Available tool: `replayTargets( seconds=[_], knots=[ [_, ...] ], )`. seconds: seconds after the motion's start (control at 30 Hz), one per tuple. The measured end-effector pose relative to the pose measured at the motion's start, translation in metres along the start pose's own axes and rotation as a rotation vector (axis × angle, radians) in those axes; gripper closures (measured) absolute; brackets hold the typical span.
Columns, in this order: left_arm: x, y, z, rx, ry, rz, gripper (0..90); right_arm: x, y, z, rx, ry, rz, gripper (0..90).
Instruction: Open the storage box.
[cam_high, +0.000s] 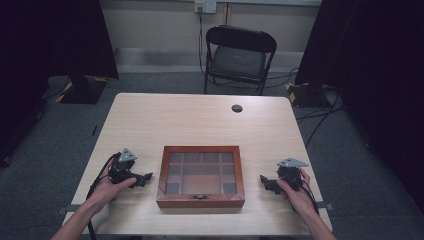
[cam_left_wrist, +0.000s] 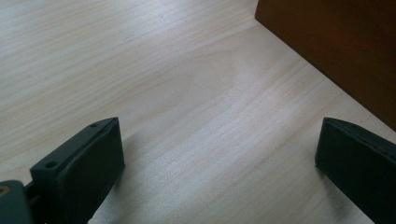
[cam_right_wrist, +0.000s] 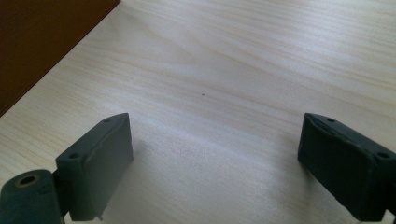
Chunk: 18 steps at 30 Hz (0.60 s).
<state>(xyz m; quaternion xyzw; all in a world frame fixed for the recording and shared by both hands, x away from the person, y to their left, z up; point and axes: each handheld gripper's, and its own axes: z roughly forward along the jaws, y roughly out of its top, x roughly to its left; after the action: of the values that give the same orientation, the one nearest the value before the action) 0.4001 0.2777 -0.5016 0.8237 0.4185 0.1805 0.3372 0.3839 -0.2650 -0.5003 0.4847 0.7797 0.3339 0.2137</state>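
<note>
A brown wooden box (cam_high: 200, 176) with a glass lid over several compartments lies shut near the table's front edge, its small clasp facing the person. My left gripper (cam_high: 145, 178) rests on the table just left of the box, jaws wide apart with bare wood between them; the box's side wall (cam_left_wrist: 336, 51) fills the upper right of the left gripper view. My right gripper (cam_high: 263, 180) rests to the right of the box, also open and holding nothing. The box's wall (cam_right_wrist: 42, 37) shows at the upper left of the right gripper view.
The light wooden table (cam_high: 200, 120) has a round cable hole (cam_high: 237, 108) at the back. A black folding chair (cam_high: 239, 57) stands behind the table. Dark stands and cables lie on the grey floor at both sides.
</note>
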Motion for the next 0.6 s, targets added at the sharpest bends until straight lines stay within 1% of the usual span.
replayTargets(
  seconds=[0.03,0.07,0.1,0.17,0.2,0.23,0.27,0.3,0.33,0.37,0.4,0.47,0.5,0.53,0.57,0.6],
  knots=[
    [0.000,0.000,0.000,-0.001,-0.004,-0.012,2.4,0.000,0.000,0.000,0.000,0.000,0.000,9.4],
    [0.000,0.001,-0.001,-0.005,-0.001,-0.009,5.6,0.000,0.000,0.000,0.000,0.000,0.000,9.4],
    [0.000,0.002,-0.002,0.001,-0.006,-0.010,9.5,0.000,0.000,0.000,0.000,0.000,0.000,9.4],
    [0.001,0.004,-0.004,0.007,-0.010,0.007,15.7,0.000,0.000,0.000,0.000,0.000,0.000,9.4],
    [0.000,0.005,-0.006,0.011,0.003,0.003,19.6,0.000,0.000,0.000,0.000,0.000,0.000,9.4],
    [0.000,0.009,-0.011,-0.006,-0.013,-0.007,18.8,0.000,0.000,0.000,0.000,0.000,0.000,9.4],
    [0.000,0.009,-0.011,-0.006,-0.013,-0.007,19.7,0.000,0.000,0.000,0.000,0.000,0.000,9.4],
    [0.000,0.012,-0.015,-0.013,-0.025,-0.007,19.7,0.000,0.000,0.000,0.000,0.000,0.000,9.4],
    [-0.001,0.015,-0.018,-0.039,-0.030,-0.008,20.4,0.000,0.000,0.000,0.000,0.000,0.000,9.4],
    [-0.002,0.018,-0.022,-0.066,-0.037,-0.018,21.0,0.000,0.000,0.000,0.000,0.000,0.000,9.4],
    [-0.003,0.021,-0.025,-0.081,-0.050,-0.034,21.7,0.000,0.000,0.000,0.000,0.000,-0.001,9.4],
    [-0.006,0.025,-0.030,-0.103,-0.066,-0.040,22.4,0.000,0.000,0.000,0.000,0.000,0.000,9.4],
    [-0.009,0.027,-0.032,-0.108,-0.085,-0.046,23.8,0.000,0.000,0.000,0.000,0.000,0.000,9.4],
    [-0.011,0.030,-0.034,-0.104,-0.096,-0.042,23.9,0.000,0.000,0.000,0.000,0.000,0.000,9.4],
    [-0.013,0.032,-0.036,-0.106,-0.113,-0.055,24.0,0.000,0.000,0.000,0.000,0.000,0.000,9.4],
    [-0.016,0.036,-0.039,-0.118,-0.145,-0.073,24.0,0.000,0.000,0.000,0.000,0.000,0.000,9.4]
  ],
)
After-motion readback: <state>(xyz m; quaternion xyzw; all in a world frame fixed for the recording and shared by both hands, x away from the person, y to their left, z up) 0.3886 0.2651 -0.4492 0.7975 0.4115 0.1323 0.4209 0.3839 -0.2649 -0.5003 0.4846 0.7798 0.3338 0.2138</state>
